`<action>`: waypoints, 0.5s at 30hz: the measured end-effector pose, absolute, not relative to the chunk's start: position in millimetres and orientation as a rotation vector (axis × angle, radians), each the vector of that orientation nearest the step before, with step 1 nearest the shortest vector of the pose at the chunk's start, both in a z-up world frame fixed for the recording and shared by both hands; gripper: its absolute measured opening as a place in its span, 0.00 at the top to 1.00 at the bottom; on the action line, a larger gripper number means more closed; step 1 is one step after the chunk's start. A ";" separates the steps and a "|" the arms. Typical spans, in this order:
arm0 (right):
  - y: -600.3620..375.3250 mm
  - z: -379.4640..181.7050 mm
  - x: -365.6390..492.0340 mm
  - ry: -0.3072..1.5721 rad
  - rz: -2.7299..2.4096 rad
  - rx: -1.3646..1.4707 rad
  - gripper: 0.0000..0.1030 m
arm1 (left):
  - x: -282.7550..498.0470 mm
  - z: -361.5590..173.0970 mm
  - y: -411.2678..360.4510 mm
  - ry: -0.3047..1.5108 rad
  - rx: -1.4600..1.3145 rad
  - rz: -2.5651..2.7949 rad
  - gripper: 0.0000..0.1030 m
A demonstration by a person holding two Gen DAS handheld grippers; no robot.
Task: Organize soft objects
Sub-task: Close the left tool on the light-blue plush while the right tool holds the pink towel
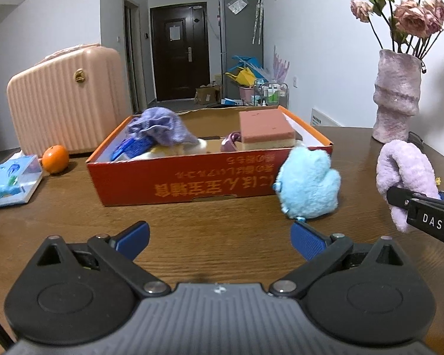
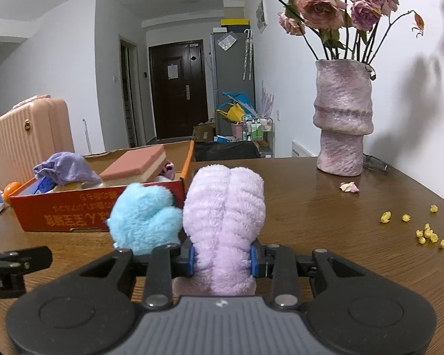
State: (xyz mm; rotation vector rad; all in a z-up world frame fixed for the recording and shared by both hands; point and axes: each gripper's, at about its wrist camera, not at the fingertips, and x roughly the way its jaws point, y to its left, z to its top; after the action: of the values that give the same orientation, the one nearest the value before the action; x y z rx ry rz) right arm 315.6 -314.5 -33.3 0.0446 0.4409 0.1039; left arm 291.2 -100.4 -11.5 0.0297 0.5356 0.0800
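Note:
My right gripper [image 2: 223,261] is shut on a fluffy lilac soft object [image 2: 225,216], held upright above the wooden table; it also shows in the left wrist view [image 1: 405,174]. A light blue plush toy [image 1: 309,183] sits on the table against the front right corner of the red cardboard box [image 1: 168,183], just left of the lilac one [image 2: 143,219]. The box holds a purple knitted cloth [image 1: 162,125], a pink-and-yellow sponge [image 1: 266,130] and other soft items. My left gripper [image 1: 219,238] is open and empty, low over the table before the box.
A pink suitcase [image 1: 65,97], an orange [image 1: 54,159] and a tissue pack [image 1: 10,182] stand left of the box. A pink vase [image 2: 342,121] with dried roses stands at the back right. Petals and yellow crumbs [image 2: 426,232] lie on the table [image 2: 325,222] at right.

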 end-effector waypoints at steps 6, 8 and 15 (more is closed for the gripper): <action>-329.2 -35.0 323.2 0.443 0.086 0.071 0.70 | 309.1 -13.1 -122.2 0.535 0.036 0.067 0.00; -333.7 -35.4 326.0 0.442 0.079 0.074 0.70 | 315.4 -15.2 -130.6 0.538 0.049 0.063 0.00; -346.8 -37.6 336.6 0.449 0.046 0.084 0.69 | 337.1 -22.6 -157.4 0.547 0.077 0.054 0.00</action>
State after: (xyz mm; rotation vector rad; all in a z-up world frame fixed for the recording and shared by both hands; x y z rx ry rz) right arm 336.6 -346.8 -37.6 0.0840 0.4489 0.0455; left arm 337.1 -157.4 -22.6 0.0767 0.5473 0.0537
